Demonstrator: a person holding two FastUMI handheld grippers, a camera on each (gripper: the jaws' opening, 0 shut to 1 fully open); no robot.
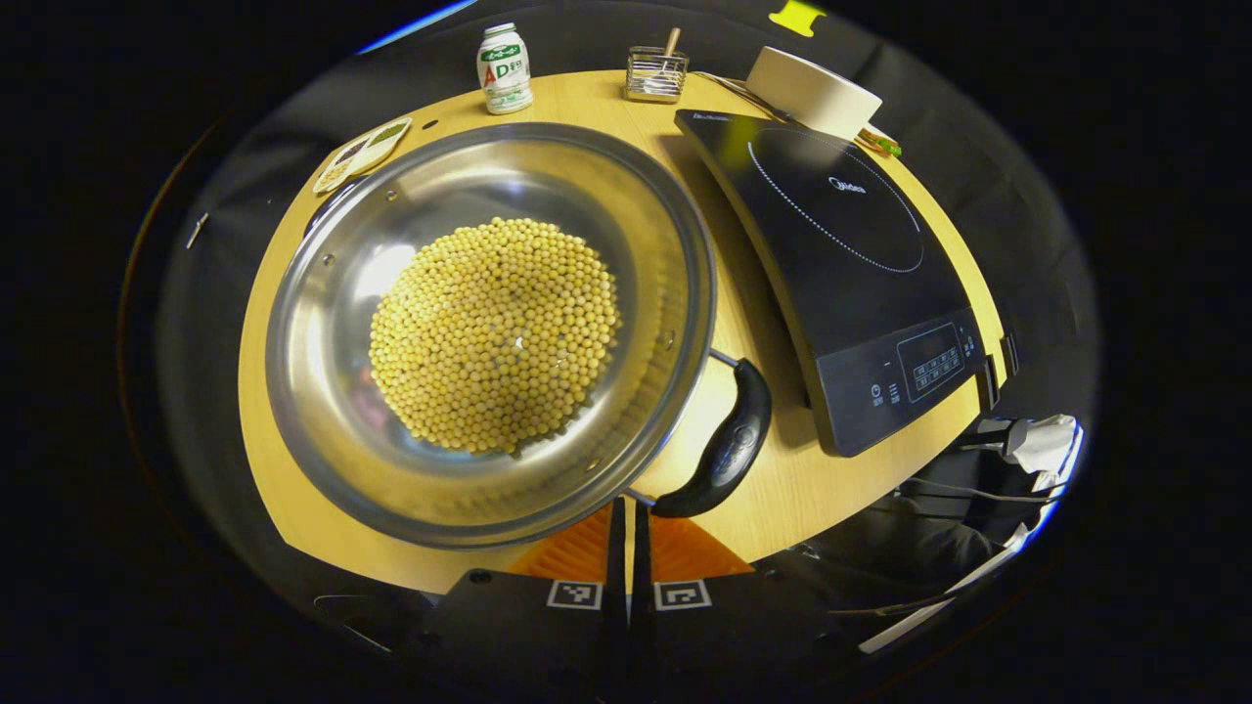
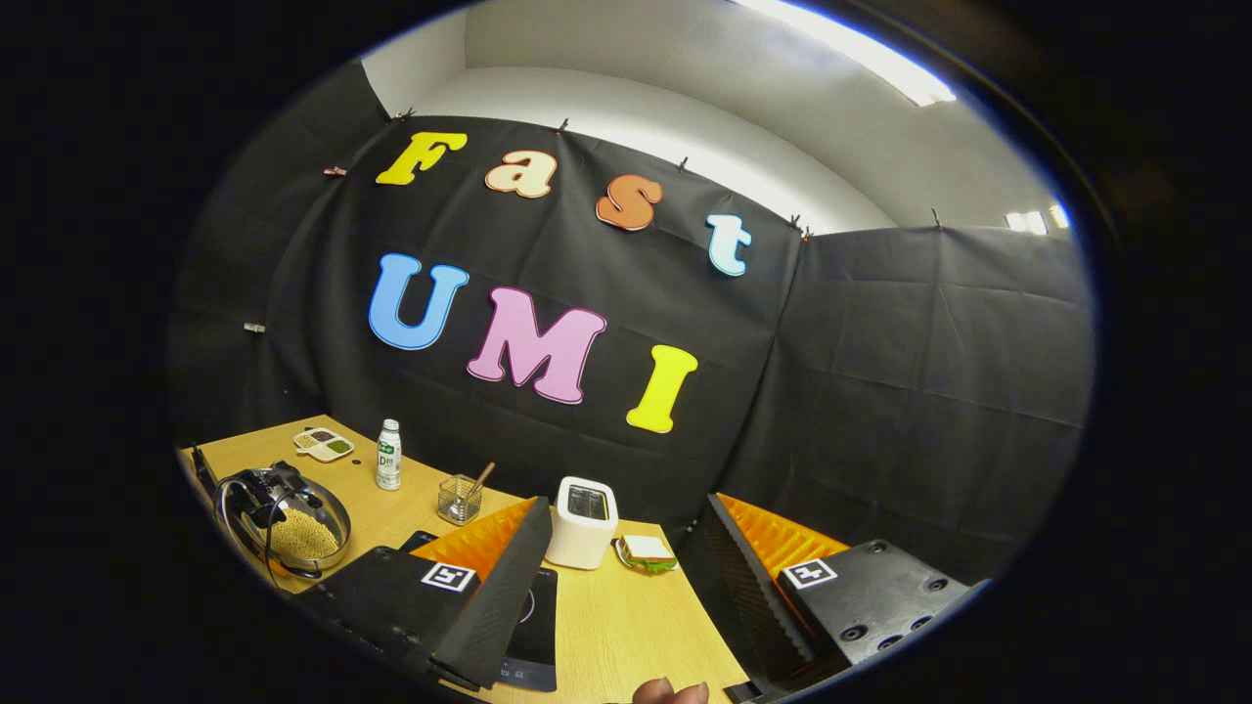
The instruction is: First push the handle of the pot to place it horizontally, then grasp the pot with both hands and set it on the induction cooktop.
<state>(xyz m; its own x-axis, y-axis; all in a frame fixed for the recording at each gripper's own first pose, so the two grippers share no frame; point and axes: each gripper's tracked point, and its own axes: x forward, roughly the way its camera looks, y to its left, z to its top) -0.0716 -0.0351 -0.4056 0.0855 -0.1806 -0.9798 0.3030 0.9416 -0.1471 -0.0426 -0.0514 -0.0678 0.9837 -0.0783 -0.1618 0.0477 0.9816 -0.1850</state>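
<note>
Wide steel pot of yellow beans (image 1: pixel 489 332) on a pale wooden table (image 1: pixel 773 489), black cloth booth walls behind, white wall and ceiling light above.

Sits left of the flat black induction cooktop (image 1: pixel 851 284), just beside it, not on it. Curved black pot handle (image 1: pixel 729 445) at the near-right rim, long axis running from the near edge up toward the cooktop, tilted rather than level across the left gripper view. Left tool (image 1: pixel 626 533) poised at the pot's near rim, pressed nearly together with a thin slit between, next to the handle's lower end; contact unclear. Right tool (image 2: pixel 626 587) raised, spread wide, gripping nothing. Farther back: white bottle (image 1: pixel 505 68), wire basket (image 1: pixel 656 74), white toaster (image 2: pixel 582 523), sandwich (image 2: pixel 646 552), small sectioned dish (image 1: pixel 362 154).
</note>
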